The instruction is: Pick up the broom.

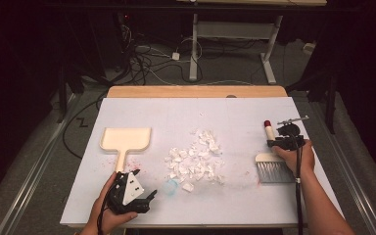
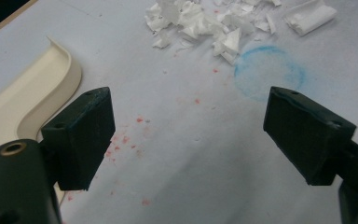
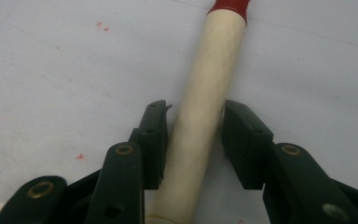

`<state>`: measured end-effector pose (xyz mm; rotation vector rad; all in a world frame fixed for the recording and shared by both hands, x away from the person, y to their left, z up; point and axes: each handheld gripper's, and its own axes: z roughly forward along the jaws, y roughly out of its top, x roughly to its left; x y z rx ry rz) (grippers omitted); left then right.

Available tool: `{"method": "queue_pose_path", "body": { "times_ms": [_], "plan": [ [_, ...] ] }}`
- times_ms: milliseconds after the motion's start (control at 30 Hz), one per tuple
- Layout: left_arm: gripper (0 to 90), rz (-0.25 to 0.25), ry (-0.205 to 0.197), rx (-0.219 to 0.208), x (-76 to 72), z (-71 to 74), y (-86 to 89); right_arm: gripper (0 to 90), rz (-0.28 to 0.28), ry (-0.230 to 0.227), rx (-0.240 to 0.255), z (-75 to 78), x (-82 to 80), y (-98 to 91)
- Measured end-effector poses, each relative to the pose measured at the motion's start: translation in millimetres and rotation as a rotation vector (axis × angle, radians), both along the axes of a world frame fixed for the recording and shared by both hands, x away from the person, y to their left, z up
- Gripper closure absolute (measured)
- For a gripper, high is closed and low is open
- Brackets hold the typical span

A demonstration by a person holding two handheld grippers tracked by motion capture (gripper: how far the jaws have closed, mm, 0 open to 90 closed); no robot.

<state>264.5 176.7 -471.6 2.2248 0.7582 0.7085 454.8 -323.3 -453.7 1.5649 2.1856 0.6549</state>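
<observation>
The right gripper (image 3: 193, 140) closes around the brush (image 1: 274, 164) handle at the worktop's (image 1: 142, 110) right side, seemingly just pinching it. The left gripper (image 2: 189, 135) waits wide open, holding nothing, beside the dustpan (image 1: 126, 139); next, lift the brush toward the paper scraps (image 1: 196, 159)

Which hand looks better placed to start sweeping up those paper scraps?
The right: the right gripper already straddles the brush handle. The left gripper hangs open beside the dustpan.

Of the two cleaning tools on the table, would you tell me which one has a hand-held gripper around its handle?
The brush, at the table's right side: the right hand-held gripper straddles its cream handle. The dustpan lies apart, its handle just ahead of the open left hand-held gripper.
</observation>
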Motion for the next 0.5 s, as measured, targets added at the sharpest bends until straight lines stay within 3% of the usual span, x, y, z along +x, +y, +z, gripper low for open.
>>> {"method": "queue_pose_path", "body": {
  "times_ms": [200, 400, 500],
  "plan": [
    [15.6, -0.002, 0.004, 0.004, 0.6, -0.4, -0.1, 70.3, 0.025, -0.013, -0.009, -0.5, -0.8, 2.8],
    [15.6, 0.014, -0.002, -0.011, 0.5, 1.3, 1.1, 70.5, 0.033, -0.027, 0.016, 0.5, -3.0, 0.0],
    [15.6, 0.026, -0.001, -0.024, 0.9, 2.4, 1.8, 70.6, 0.036, -0.068, 0.028, 6.2, -6.6, -1.5]
  ]
}}
